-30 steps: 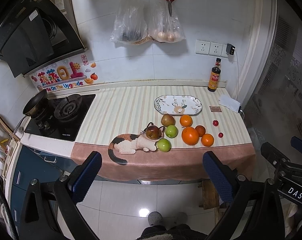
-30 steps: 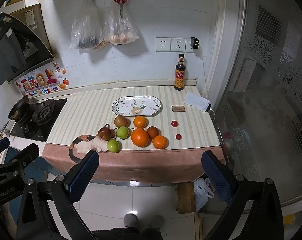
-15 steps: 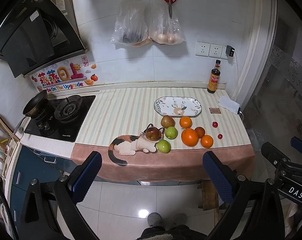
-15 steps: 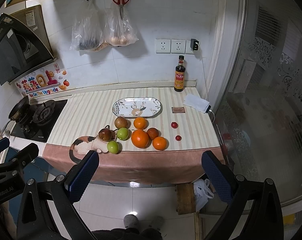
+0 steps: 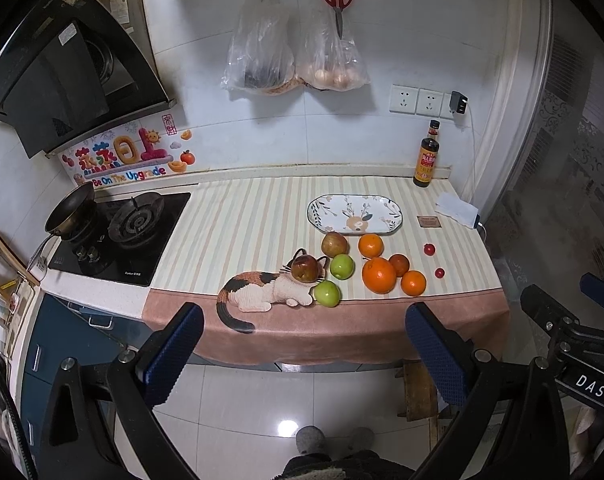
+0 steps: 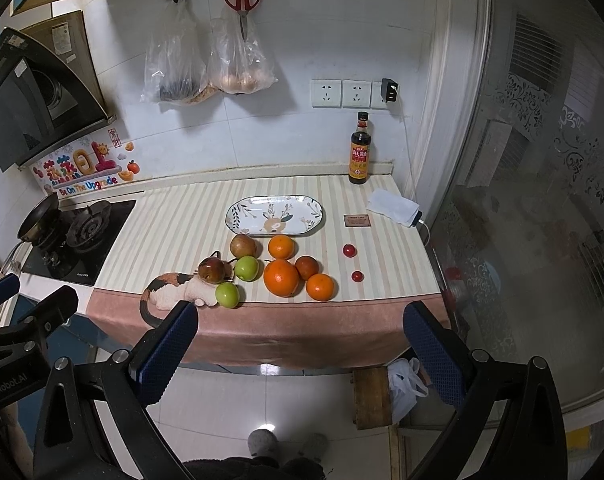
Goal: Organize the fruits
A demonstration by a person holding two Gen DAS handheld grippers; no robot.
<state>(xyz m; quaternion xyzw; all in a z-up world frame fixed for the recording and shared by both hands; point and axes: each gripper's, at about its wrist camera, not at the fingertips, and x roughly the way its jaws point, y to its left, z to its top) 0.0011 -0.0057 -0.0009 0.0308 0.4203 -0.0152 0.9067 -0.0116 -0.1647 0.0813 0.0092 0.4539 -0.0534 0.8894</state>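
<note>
Both grippers are held back from the tabletop point(image 5: 262, 216), above the floor. The left gripper point(image 5: 302, 354) has its jaws spread wide and holds nothing; the right gripper point(image 6: 300, 354) likewise stands spread and empty.

**Location of task items.** The fruits lie in a tight cluster near the front edge of the striped tabletop, just in front of the oval patterned ceramic plate point(image 6: 238, 222), which carries nothing. The cluster comprises the large orange point(image 6: 281, 277), three smaller oranges, two green apples, and two reddish-brown fruits. Two small red cherry tomatoes point(image 6: 349, 250) lie apart to the right.

**Hazards.**
- Round fruits touch one another; nudging one is likely to roll its neighbours.
- The front green apple point(image 6: 227, 295) and the front small orange point(image 6: 321, 287) sit close to the edge; a push toward the operator could send them to the floor.
- The tomatoes are small and may slip or crush under excess closure.

**Clearance.** Open surface lies left of the cluster and behind the plate. The dark sauce bottle point(image 6: 359, 152) stands well apart at the rear wall. The gas hob point(image 5: 118, 232) bounds the left side.
</note>
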